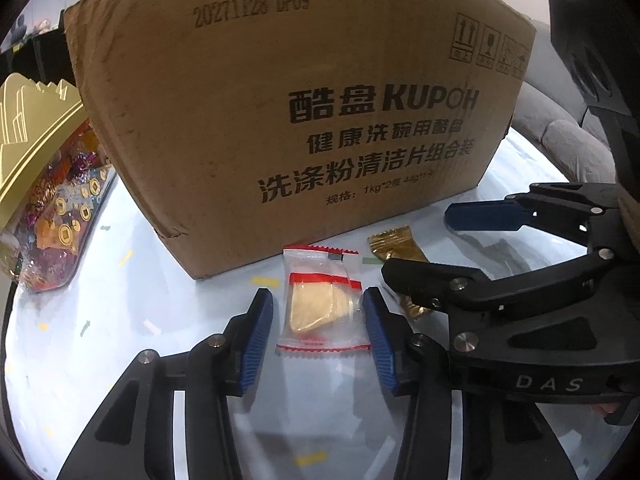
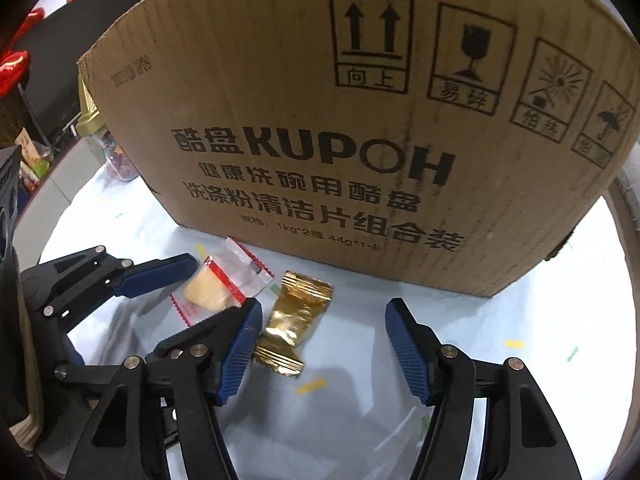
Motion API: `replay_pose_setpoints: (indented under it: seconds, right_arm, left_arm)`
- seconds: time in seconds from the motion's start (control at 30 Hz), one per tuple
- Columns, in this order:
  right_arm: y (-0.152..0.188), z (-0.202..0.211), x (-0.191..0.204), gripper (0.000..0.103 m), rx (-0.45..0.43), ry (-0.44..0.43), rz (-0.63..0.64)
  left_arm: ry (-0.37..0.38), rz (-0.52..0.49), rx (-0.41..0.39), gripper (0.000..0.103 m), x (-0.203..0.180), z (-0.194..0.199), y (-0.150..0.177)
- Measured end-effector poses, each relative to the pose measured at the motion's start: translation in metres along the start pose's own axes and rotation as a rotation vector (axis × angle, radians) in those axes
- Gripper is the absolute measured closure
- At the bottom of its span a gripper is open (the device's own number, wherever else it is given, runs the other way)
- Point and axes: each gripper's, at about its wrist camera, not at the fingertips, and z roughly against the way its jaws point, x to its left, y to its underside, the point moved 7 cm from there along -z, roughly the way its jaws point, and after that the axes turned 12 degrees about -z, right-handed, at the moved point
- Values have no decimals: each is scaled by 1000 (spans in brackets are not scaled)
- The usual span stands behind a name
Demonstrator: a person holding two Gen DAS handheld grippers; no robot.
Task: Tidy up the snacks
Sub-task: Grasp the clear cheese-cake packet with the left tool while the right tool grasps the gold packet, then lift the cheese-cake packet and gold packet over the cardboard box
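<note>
At my far left a candy jar [image 1: 60, 216] with a gold lid [image 1: 32, 136] is cut off by the frame, its bright wrappers blurred. Next stands the cardboard box [image 1: 304, 120], printed "酷盘 KUPOH" with "1kg*2" in the small line beneath, a stamped code reading roughly "20271128", and handling icons captioned "向上" and "易碎"; the other captions are too faint. My left gripper [image 1: 318, 322] is spread open around a clear snack packet [image 1: 322, 308] with red serrated edges, lying flat on the pale tablecloth [image 1: 120, 320] between the blue pads without touching them. Just right, my right gripper [image 2: 324, 340] is also open; its left pad sits against a gold foil snack [image 2: 294, 320], the other pad well apart. In my left camera that gripper, lettered "DAS", hides most of the foil.
</note>
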Motion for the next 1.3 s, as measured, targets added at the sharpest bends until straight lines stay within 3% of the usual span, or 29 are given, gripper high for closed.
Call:
replay_pose_setpoints:
  seconds: [0.23,0.33,0.83,1.3]
  right_arm:
    - [2,-5,7,62,17,-3,20]
    - [3,-9,16,81,18,-5,30]
    - [12,14,12,82,-16,-1,-7]
    - [1,72,15,82,-98,27,-40]
  left_arm:
    - [-3,-22,-5,64,-2,3,1]
    - [1,-15,-5,65,-3,3,1]
    - [2,52,20,69,6,15,6]
    - [-51,58,-44,69,2,78,-17]
